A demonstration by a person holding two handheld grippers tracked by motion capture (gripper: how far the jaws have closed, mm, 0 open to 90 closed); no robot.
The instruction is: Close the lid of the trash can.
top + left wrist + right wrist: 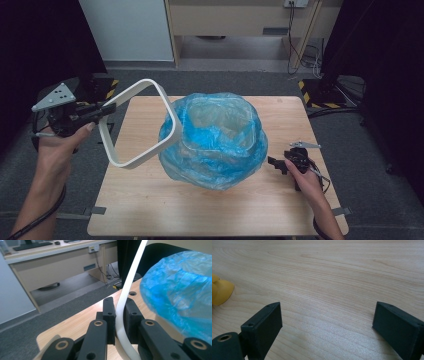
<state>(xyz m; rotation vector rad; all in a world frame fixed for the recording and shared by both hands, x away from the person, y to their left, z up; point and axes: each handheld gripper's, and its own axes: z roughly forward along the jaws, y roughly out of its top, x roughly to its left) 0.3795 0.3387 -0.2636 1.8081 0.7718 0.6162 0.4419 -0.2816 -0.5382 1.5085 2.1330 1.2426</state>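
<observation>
A white rounded-square frame (172, 125) is lifted off the table, tilted, its right side against the blue plastic bag (215, 150). The bag covers a translucent bin (220, 117) in the middle of the wooden table (150, 200). My left gripper (110, 107), off the table's left edge, is shut on the frame's left side. In the left gripper view the black jaws (119, 307) pinch the white frame (125, 290), with the blue bag (180, 295) to the right. My right gripper (274, 162) rests on the table right of the bag, open with nothing between its jaws (327, 315).
A yellow object (219, 290) lies on the table at the left edge of the right gripper view. Behind the table stand a wooden desk (240, 20) and hanging cables (300, 50). Black stands with hazard tape (320, 92) flank the far corners, and grey carpet surrounds the table.
</observation>
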